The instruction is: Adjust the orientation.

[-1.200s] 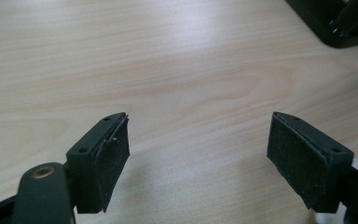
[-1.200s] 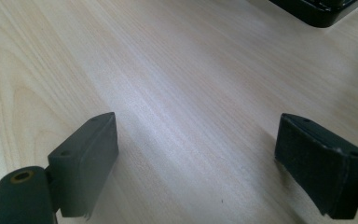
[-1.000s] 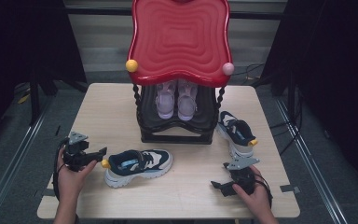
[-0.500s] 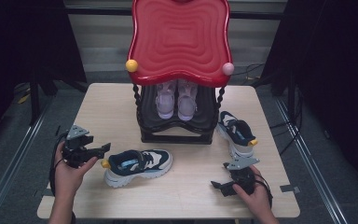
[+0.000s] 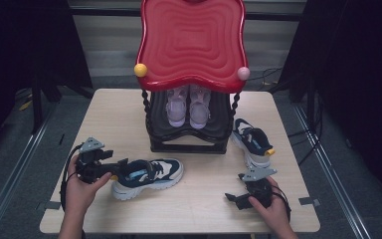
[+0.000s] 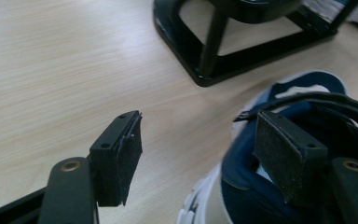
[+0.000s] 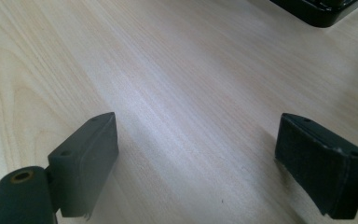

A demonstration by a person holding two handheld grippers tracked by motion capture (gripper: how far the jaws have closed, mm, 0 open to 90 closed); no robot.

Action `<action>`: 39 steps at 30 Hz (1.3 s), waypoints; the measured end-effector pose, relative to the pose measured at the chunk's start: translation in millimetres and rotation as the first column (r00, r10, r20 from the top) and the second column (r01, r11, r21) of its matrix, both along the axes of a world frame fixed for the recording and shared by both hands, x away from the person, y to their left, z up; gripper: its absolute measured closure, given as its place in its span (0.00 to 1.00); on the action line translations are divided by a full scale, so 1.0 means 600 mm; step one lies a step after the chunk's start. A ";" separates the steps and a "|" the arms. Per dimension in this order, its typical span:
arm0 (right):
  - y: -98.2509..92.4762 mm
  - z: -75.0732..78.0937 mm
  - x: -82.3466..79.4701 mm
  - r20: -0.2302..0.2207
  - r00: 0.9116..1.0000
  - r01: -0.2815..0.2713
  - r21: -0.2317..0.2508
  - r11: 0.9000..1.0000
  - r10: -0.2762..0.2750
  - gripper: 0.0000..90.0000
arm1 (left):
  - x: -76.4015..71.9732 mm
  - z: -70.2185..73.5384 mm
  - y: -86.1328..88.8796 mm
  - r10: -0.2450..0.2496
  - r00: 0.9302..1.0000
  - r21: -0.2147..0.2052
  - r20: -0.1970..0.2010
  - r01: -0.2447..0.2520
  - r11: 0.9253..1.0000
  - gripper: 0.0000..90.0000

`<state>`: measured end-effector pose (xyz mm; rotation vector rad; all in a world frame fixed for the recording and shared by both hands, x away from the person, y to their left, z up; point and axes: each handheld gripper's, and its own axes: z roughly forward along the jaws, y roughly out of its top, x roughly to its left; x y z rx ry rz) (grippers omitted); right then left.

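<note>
On wooden table (image 5: 129, 119) — navy sneaker (image 5: 146, 175) lay crosswise, toe rightward, heel collar between left gripper (image 5: 113, 169) jaws just closing, unpinched — toe cropped.

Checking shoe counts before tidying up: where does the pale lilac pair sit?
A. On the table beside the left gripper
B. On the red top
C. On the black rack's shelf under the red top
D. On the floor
C: the lilac pair stands side by side on the black rack, below its red top.
</note>
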<state>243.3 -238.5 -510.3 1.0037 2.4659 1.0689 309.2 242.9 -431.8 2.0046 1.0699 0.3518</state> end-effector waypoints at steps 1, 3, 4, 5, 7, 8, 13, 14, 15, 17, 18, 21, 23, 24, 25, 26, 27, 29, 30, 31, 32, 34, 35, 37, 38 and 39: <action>0.000 0.000 0.000 -0.002 1.000 0.000 0.001 1.000 0.000 0.14 | -0.001 0.003 -0.002 -0.025 1.000 0.008 -0.006 0.025 1.000 0.35; 0.000 0.000 0.000 -0.002 1.000 0.000 0.001 1.000 0.000 0.14 | -0.001 0.004 -0.004 -0.055 0.998 0.033 -0.029 0.056 0.998 0.36; 0.000 0.000 0.000 -0.002 1.000 0.000 0.001 1.000 0.000 0.14 | -0.002 0.002 -0.007 -0.059 0.998 0.038 -0.037 0.061 0.997 0.37; 0.000 0.000 0.000 0.000 1.000 -0.001 0.000 1.000 0.001 0.14 | -0.001 0.002 -0.008 -0.076 0.996 0.039 -0.040 0.077 0.996 0.38; 0.000 0.000 0.000 -0.002 1.000 0.000 0.001 1.000 0.000 0.14 | 0.000 0.000 -0.013 -0.094 0.995 0.066 -0.043 0.096 0.993 0.42; 0.000 0.000 0.000 0.000 1.000 -0.001 0.000 1.000 0.001 0.14 | 0.000 -0.001 -0.015 -0.100 0.994 0.073 -0.049 0.104 0.992 0.43; 0.000 0.000 0.000 -0.001 1.000 0.000 0.000 1.000 0.000 0.14 | 0.007 0.003 -0.025 -0.158 0.981 0.106 -0.109 0.170 0.980 0.44; 0.000 0.000 0.000 -0.001 1.000 0.000 0.000 1.000 0.000 0.14 | 0.009 0.004 -0.026 -0.175 0.977 0.111 -0.122 0.189 0.976 0.45; 0.000 0.000 0.000 -0.002 1.000 0.000 0.001 1.000 0.000 0.14 | 0.010 0.005 -0.029 -0.184 0.974 0.121 -0.131 0.200 0.972 0.46; 0.000 0.000 0.000 -0.002 1.000 0.000 0.001 1.000 0.000 0.14 | 0.013 0.005 -0.035 -0.198 0.970 0.143 -0.141 0.218 0.965 0.49; 0.000 0.000 0.000 0.000 1.000 -0.001 0.000 1.000 0.001 0.14 | 0.014 0.005 -0.039 -0.216 0.964 0.145 -0.153 0.238 0.960 0.51; 0.000 0.000 0.000 -0.002 1.000 0.000 0.001 1.000 0.000 0.14 | 0.014 0.002 -0.047 -0.226 0.964 0.179 -0.142 0.250 0.952 0.63; 0.000 0.000 0.000 -0.002 1.000 -0.001 0.000 1.000 0.001 0.14 | 0.015 0.004 -0.048 -0.219 0.967 0.207 -0.128 0.242 0.948 0.72; 0.000 0.000 0.000 -0.002 1.000 0.000 0.001 1.000 0.000 0.14 | 0.016 0.004 -0.047 -0.223 0.966 0.201 -0.133 0.247 0.948 0.74; 0.000 0.000 0.000 -0.002 1.000 -0.001 0.000 1.000 0.001 0.14 | 0.016 0.004 -0.048 -0.222 0.965 0.208 -0.140 0.248 0.946 0.75; 0.000 0.000 0.000 -0.002 1.000 0.000 0.001 1.000 0.000 0.14 | 0.016 0.005 -0.047 -0.227 0.964 0.214 -0.138 0.253 0.943 0.76; 0.000 0.000 0.000 -0.002 1.000 0.000 0.000 1.000 0.000 0.14 | 0.016 0.006 -0.047 -0.227 0.964 0.227 -0.140 0.254 0.940 0.77; 0.000 0.000 0.000 -0.002 1.000 0.000 0.001 1.000 0.000 0.14 | 0.015 0.009 -0.047 -0.222 0.964 0.244 -0.148 0.253 0.936 0.81; 0.000 0.000 0.000 -0.002 1.000 -0.001 0.001 1.000 0.001 0.14 | 0.013 0.010 -0.045 -0.216 0.964 0.247 -0.153 0.249 0.937 0.82; 0.000 0.000 0.000 -0.002 1.000 -0.001 0.001 1.000 0.001 0.14 | 0.011 0.010 -0.043 -0.205 0.968 0.255 -0.148 0.237 0.937 0.84; 0.000 0.000 0.000 -0.001 1.000 -0.001 0.001 1.000 0.001 0.14 | 0.010 0.010 -0.041 -0.198 0.969 0.253 -0.148 0.230 0.940 0.84; 0.000 0.000 0.000 -0.002 1.000 -0.001 0.001 1.000 0.001 0.14 | 0.005 0.009 -0.032 -0.173 0.975 0.248 -0.140 0.203 0.947 0.85; 0.000 0.000 0.000 -0.002 1.000 -0.001 0.001 1.000 0.001 0.14 | 0.003 0.009 -0.027 -0.161 0.978 0.245 -0.136 0.191 0.951 0.86; 0.000 0.000 0.000 -0.002 1.000 -0.001 0.001 1.000 0.001 0.14 | 0.000 0.007 -0.019 -0.135 0.982 0.234 -0.131 0.163 0.959 0.86; 0.000 0.000 0.000 -0.002 1.000 -0.001 0.001 1.000 0.001 0.14 | -0.001 0.007 -0.014 -0.127 0.983 0.231 -0.132 0.155 0.960 0.87; 0.000 0.000 0.000 -0.002 1.000 0.000 0.001 1.000 0.000 0.14 | -0.004 0.008 -0.008 -0.112 0.984 0.231 -0.136 0.141 0.963 0.87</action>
